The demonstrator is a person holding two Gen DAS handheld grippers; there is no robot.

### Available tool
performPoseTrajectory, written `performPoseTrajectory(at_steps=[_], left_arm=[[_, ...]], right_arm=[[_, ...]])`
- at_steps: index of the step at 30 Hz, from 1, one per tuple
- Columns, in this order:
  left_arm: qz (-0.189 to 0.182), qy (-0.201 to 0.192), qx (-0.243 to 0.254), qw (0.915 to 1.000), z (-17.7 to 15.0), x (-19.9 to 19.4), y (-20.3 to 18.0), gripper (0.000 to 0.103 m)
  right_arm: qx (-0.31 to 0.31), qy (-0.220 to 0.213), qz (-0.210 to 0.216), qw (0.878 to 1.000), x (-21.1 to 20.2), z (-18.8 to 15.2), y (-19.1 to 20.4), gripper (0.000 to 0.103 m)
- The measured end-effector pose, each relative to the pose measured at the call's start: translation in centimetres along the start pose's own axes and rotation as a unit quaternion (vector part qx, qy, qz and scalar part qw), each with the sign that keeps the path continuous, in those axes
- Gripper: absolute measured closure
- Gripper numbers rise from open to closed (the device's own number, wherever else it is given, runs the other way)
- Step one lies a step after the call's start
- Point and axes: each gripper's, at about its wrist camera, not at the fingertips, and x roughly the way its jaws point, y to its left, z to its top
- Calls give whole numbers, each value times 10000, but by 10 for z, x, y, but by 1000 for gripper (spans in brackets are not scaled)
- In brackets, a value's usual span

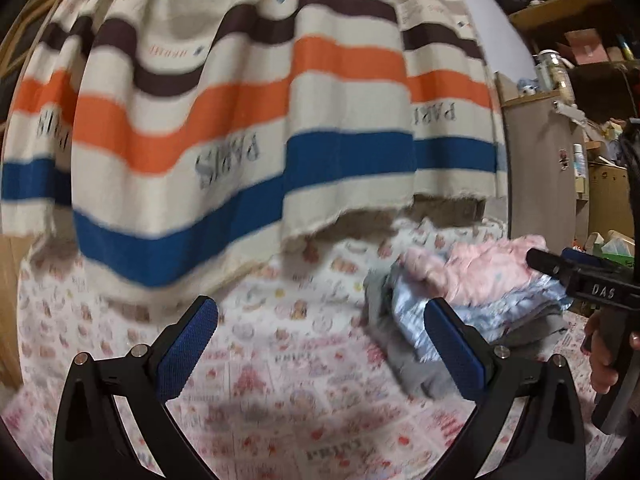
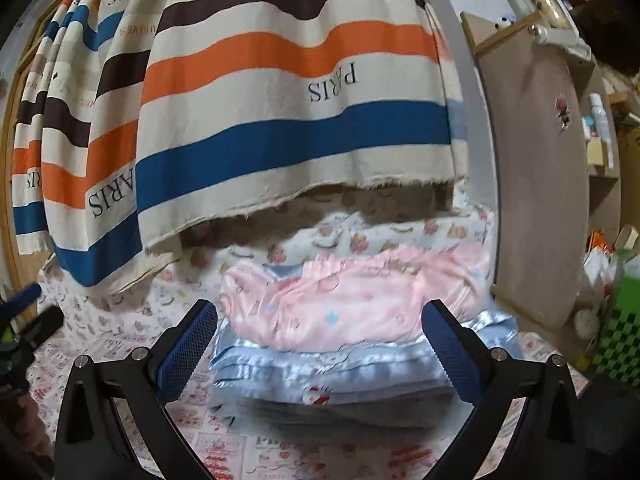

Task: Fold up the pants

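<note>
A: While both tongs are standing wide apart with nothing between them, how much of the folding is looking done?

B: Quite a lot, I'd judge. Nearest the right tongs (image 2: pixel 320 350), a stack of folded garments (image 2: pixel 344 344) is sitting on the patterned sheet (image 2: pixel 120 344): grey at the bottom, a pale blue satin piece (image 2: pixel 320 376) in the middle, and the pink pants (image 2: pixel 340 304) lying flat on top, their frilled waistband facing the far side.

A: And the left tongs (image 1: pixel 320 346)?

B: They're hovering over bare sheet, well to the left of that stack, gripping nothing. From that side, the right tongs' black body is poking in at the frame's edge, with a person's hand (image 1: pixel 606 360) wrapping its handle.

A: So what's remaining?

B: No unfolded pants are showing in either view. The pink pair is looking finished and stacked, so I'm guessing the job is at or near its end, or another garment is waiting out of sight.

A: Farther back?

B: A striped curtain (image 2: pixel 280 100) is hanging down behind the stack, and a wooden cabinet (image 2: pixel 536 200) is standing at the right.
</note>
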Motion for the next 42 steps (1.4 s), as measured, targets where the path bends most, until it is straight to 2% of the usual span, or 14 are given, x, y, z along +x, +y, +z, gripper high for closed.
performPoseTrajectory(at_steps=[3, 6, 10, 12, 13, 16, 23, 30, 42], left_arm=[[42, 180, -50, 9998, -9, 9, 7, 1], [63, 164, 20, 9998, -12, 11, 10, 1], [-1, 531, -31, 9986, -16, 23, 11, 1], [144, 863, 27, 9962, -19, 34, 9, 1], [163, 892, 48, 9959, -19, 35, 8, 1], [33, 749, 33, 9972, -20, 29, 7, 1], [131, 745, 19, 9971, -19, 27, 9, 1], [233, 735, -105, 9970, -18, 26, 15, 1], [146, 734, -36, 9972, -17, 25, 15, 1]], right_arm=[[-79, 170, -48, 9998, 11, -10, 1, 1], [-163, 284, -176, 9993, 22, -19, 0, 1], [-454, 346, -383, 9976, 30, -27, 2, 1], [-484, 460, -354, 9971, 35, -27, 2, 1], [-475, 449, -324, 9973, 34, -27, 1, 1], [-507, 387, -449, 9970, 32, -28, 3, 1], [-505, 398, -534, 9965, 32, -27, 3, 1], [-469, 386, -508, 9969, 31, -27, 4, 1], [-566, 449, -370, 9967, 30, -27, 8, 1]])
